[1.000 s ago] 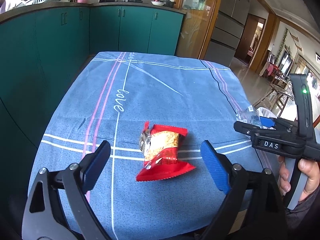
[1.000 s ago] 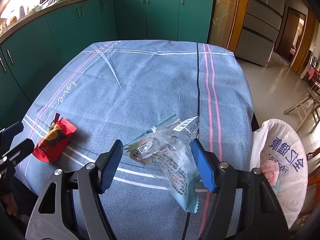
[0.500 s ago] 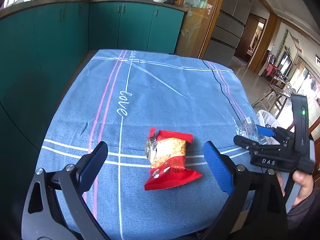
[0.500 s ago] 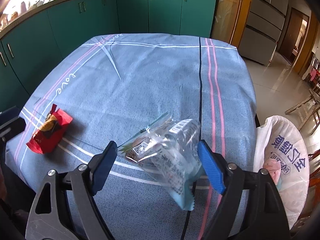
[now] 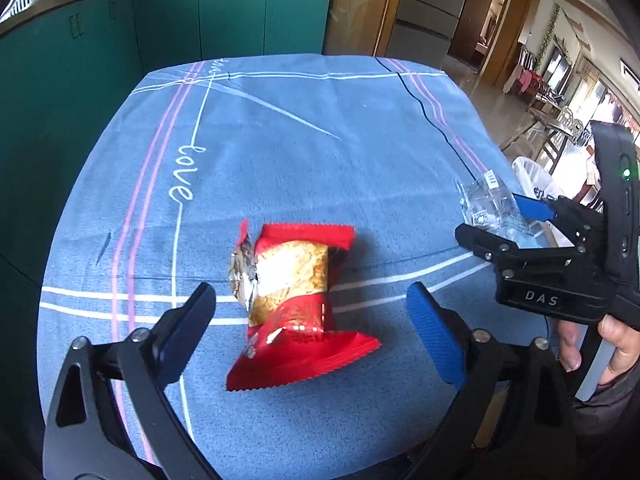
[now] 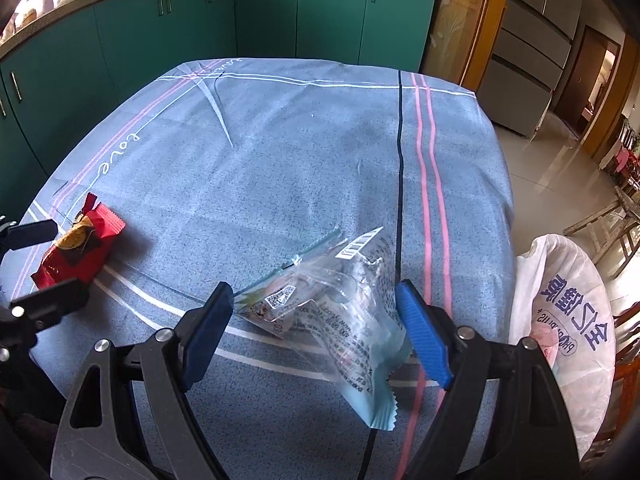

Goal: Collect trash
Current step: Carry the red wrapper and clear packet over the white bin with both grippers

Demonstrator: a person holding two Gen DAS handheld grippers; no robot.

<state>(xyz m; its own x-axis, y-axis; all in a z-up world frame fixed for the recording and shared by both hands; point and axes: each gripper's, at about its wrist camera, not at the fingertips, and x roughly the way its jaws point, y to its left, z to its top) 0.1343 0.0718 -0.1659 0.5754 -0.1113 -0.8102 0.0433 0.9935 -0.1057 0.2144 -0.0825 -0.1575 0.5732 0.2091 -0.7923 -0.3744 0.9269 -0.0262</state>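
A red snack wrapper (image 5: 296, 300) lies torn open on the blue tablecloth (image 5: 280, 140). My left gripper (image 5: 312, 334) straddles its near end; the jaws are closing, and neither pad touches it. It shows again at the left edge of the right wrist view as the red wrapper (image 6: 76, 248), between the left gripper's (image 6: 40, 266) black fingers. A clear crumpled wrapper (image 6: 340, 312) with a teal end rests near the table's right edge. My right gripper (image 6: 314, 332) stands wide around it, its pads close beside the wrapper's edges without squeezing. From the left wrist view, that right gripper (image 5: 496, 220) is held by a hand.
A white plastic bag (image 6: 560, 320) hangs open just off the table's right edge, also seen as the bag (image 5: 532, 176) behind the right gripper. Green kitchen cabinets (image 6: 280, 16) run along the far side and the left. A tiled floor lies to the right.
My left gripper came forward and lower, so the red wrapper now sits between its fingers. The right gripper's jaws spread wider around the clear wrapper, which settled lower.
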